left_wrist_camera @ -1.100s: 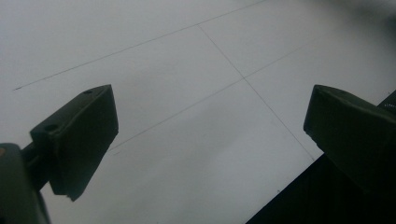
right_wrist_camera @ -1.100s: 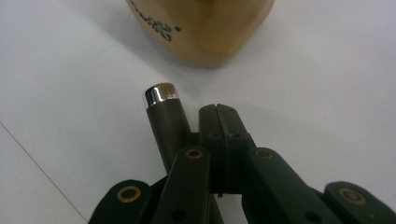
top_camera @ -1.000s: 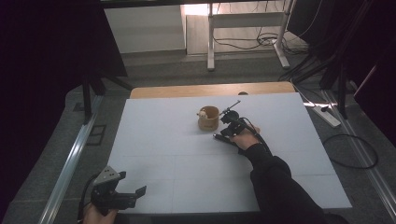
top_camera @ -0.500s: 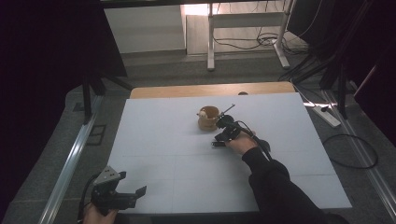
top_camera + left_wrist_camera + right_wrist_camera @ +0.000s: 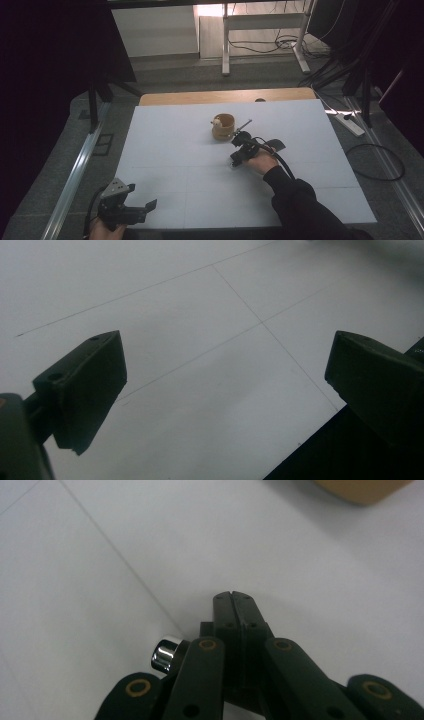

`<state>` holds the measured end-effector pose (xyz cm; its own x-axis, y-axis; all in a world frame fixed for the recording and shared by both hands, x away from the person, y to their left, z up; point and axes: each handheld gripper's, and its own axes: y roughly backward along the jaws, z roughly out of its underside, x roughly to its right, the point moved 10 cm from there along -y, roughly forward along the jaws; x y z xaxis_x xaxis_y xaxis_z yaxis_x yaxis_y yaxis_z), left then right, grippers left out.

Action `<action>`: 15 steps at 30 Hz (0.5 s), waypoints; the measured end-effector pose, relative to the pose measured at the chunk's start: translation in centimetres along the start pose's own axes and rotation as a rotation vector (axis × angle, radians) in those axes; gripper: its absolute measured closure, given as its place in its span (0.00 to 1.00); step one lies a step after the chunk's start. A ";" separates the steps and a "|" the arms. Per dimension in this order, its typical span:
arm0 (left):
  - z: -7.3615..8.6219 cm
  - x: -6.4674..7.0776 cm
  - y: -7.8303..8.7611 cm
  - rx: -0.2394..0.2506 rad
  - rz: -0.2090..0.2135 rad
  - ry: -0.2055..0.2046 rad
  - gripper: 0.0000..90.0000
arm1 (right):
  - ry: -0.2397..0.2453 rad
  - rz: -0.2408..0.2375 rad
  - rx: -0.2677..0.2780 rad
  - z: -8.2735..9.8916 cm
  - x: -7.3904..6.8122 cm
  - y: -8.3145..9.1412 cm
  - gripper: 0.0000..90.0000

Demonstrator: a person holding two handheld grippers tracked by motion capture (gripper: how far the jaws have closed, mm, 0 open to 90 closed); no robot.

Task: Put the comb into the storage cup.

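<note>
— On the white table [image 5: 170,150], how far has the work got?

— Barely begun, I'd say. The small wooden cup [image 5: 223,126] stands upright near the middle of the far half, with something pale resting inside at its rim. Nothing grips or touches it.

— And the right gripper [image 5: 232,595]?

— It sits low over the table, just beside the cup on the near side, apart from it. In the right gripper view the jaws are pressed flat together with nothing between the tips, and the cup's tan edge [image 5: 360,487] lies ahead.

— Is it carrying anything?

— A thin rod [image 5: 244,124] juts out by it in the high view, and a shiny metal stub [image 5: 165,654] shows beside the jaw linkage. Whether either is a held thing or part of the gripper, I cannot tell.

— The left gripper [image 5: 225,372]?

— Near the table's front left corner, well apart from the cup, jaws spread wide over bare surface, holding nothing. Reaching and taking the cup looks to be all still ahead.
</note>
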<state>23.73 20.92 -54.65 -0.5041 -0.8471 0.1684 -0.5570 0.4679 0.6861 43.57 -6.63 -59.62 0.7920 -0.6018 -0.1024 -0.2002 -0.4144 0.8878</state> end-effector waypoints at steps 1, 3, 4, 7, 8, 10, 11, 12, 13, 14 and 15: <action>0.0 0.0 0.0 0.000 0.000 0.000 0.04 | 0.002 -0.007 -0.002 0.5 -0.2 0.2 1.00; 0.0 0.0 0.0 -0.001 -0.001 0.000 0.04 | 0.005 -0.008 -0.003 0.8 -0.3 0.3 1.00; 0.0 0.0 0.0 -0.001 -0.001 0.000 0.05 | 0.002 -0.016 -0.002 1.2 -0.5 0.5 1.00; 0.0 0.0 0.0 -0.001 -0.003 -0.002 0.05 | 0.010 -0.012 -0.012 1.9 -0.7 0.9 1.00; 0.0 0.0 0.0 -0.002 -0.002 -0.001 0.05 | 0.010 -0.014 -0.012 2.1 -0.8 1.0 1.00; 0.0 0.0 0.0 -0.002 -0.002 0.000 0.05 | 0.016 -0.012 -0.019 2.6 -0.8 1.3 1.00; 0.0 0.0 0.0 -0.002 -0.002 0.000 0.05 | 0.016 -0.012 -0.021 2.8 -0.9 1.4 1.00; 0.0 0.0 0.0 -0.002 -0.002 -0.001 0.05 | 0.014 -0.013 -0.021 3.0 -0.9 1.6 1.00; 0.0 0.0 0.0 -0.003 -0.002 -0.001 0.05 | 0.015 -0.012 -0.023 3.3 -0.8 1.7 1.00; 0.0 0.0 0.0 -0.003 -0.002 -0.001 0.05 | 0.013 -0.011 -0.024 3.5 -0.8 1.9 1.00; 0.0 0.0 0.0 -0.003 -0.002 -0.001 0.05 | 0.013 -0.011 -0.024 3.5 -0.8 1.9 1.00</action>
<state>23.73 20.91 -54.66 -0.5036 -0.8479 0.1658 -0.5564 0.4651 0.6885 40.51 -9.34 -59.45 0.8014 -0.5884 -0.1070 -0.1772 -0.4046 0.8972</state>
